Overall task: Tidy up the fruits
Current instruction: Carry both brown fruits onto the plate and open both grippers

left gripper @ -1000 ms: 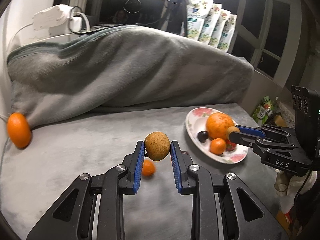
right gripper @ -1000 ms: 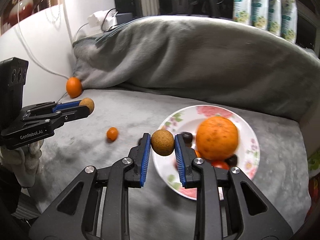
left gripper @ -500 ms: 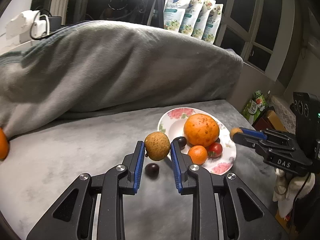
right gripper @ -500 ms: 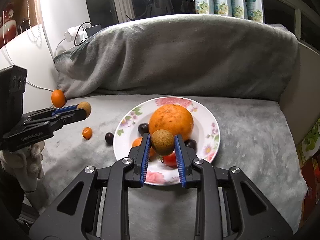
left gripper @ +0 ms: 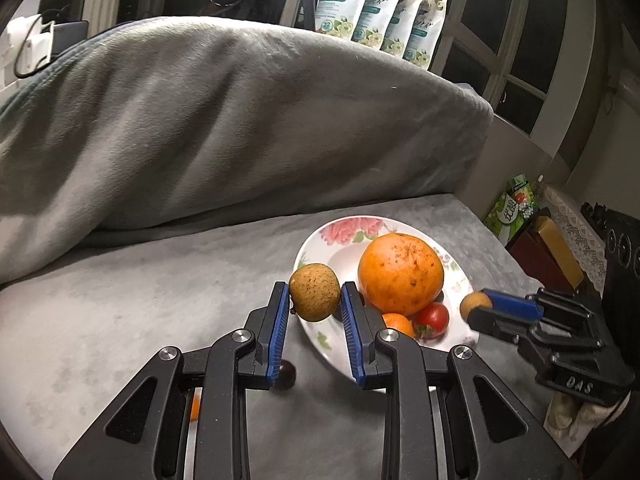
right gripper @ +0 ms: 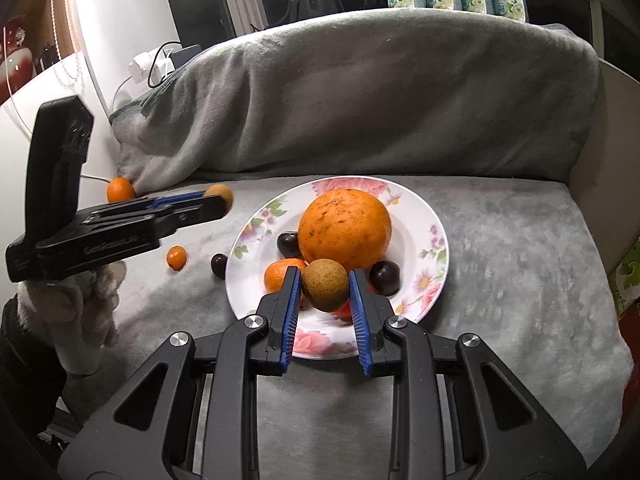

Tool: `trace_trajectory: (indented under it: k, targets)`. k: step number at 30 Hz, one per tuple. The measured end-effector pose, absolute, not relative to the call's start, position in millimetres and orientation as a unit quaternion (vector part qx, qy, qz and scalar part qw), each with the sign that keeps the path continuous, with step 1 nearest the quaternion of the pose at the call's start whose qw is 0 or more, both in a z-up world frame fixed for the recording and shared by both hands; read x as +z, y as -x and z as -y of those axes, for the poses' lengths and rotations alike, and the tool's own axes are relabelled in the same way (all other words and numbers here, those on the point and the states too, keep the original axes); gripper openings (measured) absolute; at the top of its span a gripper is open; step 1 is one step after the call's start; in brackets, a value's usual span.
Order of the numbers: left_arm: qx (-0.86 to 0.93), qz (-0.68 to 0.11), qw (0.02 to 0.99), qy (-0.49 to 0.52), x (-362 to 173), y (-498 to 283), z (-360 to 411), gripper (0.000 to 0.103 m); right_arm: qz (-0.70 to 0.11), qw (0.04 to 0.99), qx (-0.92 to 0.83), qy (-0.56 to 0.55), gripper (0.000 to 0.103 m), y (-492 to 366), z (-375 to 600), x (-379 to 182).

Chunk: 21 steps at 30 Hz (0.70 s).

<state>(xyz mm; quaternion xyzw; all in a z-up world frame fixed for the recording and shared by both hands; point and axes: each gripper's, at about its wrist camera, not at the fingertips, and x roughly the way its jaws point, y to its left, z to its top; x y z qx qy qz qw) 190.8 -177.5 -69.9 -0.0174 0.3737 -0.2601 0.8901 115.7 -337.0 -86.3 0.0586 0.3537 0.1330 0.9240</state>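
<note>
1. The left gripper point(left gripper: 315, 300) is clamped on a small brown fruit point(left gripper: 314, 291), its blue pads pressing both sides; it hangs over the near-left rim of the floral plate point(left gripper: 316, 240).
2. The right gripper point(right gripper: 325, 286) pinches a second brown fruit point(right gripper: 325, 285) the same way, above the near part of the plate.
3. On the plate sit a large orange point(right gripper: 345, 227), a small tangerine point(right gripper: 280, 276), two dark plums point(right gripper: 289, 243) and a red tomato point(left gripper: 431, 317).
4. On the grey blanket point(right gripper: 500, 248) left of the plate lie a dark plum point(right gripper: 219, 264), a tiny orange fruit point(right gripper: 176, 257) and, farther back against the bunched-up folds, another orange point(right gripper: 120, 189).
</note>
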Motion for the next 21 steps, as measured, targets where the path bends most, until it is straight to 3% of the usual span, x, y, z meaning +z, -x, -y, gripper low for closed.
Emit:
trace_trajectory:
  k: [21]
  targets:
    - [-0.281, -0.38, 0.881, 0.014, -72, -198, 195, 0.025, -0.36, 0.918, 0.155, -0.052, 0.026, -121, 323, -92]
